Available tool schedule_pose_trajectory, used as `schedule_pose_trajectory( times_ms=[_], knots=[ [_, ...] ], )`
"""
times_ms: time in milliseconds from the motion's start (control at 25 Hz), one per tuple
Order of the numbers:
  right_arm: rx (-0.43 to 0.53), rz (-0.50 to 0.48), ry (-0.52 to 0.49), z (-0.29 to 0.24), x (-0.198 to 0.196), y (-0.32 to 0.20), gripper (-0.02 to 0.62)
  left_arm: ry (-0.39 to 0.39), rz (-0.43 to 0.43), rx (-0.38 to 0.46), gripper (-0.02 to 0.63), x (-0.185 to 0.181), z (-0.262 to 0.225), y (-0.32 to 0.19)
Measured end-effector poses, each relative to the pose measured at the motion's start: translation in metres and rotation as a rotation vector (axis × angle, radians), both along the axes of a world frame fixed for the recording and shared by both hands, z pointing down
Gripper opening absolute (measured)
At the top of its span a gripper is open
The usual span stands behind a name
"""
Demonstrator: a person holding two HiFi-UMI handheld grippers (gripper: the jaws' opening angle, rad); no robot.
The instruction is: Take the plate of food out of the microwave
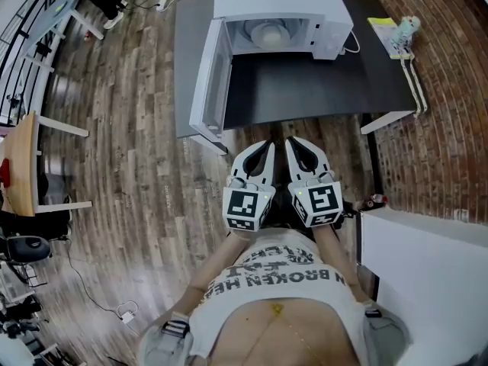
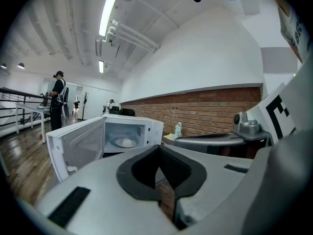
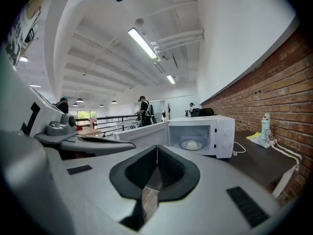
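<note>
Dark surface (image 1: 305, 90) ahead holds the white microwave (image 1: 282, 2), door (image 1: 210, 82) open, with the plate of food (image 1: 268, 33) inside; you are at the reaching step, and your left tongs (image 1: 263, 146) and right tongs (image 1: 293, 143), both clenched on nothing, must come close and open for its rim.

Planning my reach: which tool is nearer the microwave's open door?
The left tool: the microwave's door hangs open on that side, with the right tool farther from it.
</note>
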State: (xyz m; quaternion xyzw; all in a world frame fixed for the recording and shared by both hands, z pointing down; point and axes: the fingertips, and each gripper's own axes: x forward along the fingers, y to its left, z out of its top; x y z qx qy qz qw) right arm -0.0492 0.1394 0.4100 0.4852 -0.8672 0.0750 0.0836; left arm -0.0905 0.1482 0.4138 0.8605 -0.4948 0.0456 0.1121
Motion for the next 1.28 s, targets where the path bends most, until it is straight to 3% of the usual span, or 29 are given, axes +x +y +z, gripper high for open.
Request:
schedule_pose_trajectory(
  times_ms=[440, 1280],
  knots=[
    [-0.014, -0.043, 0.015, 0.006, 0.001, -0.074, 0.009, 0.013, -0.03, -0.029, 0.006, 0.002, 0.011, -0.071],
    [-0.025, -0.182, -0.023, 0.001, 0.047, -0.242, 0.009, -0.017, -0.139, -0.05, 0.006, 0.058, 0.009, -0.234]
  ],
)
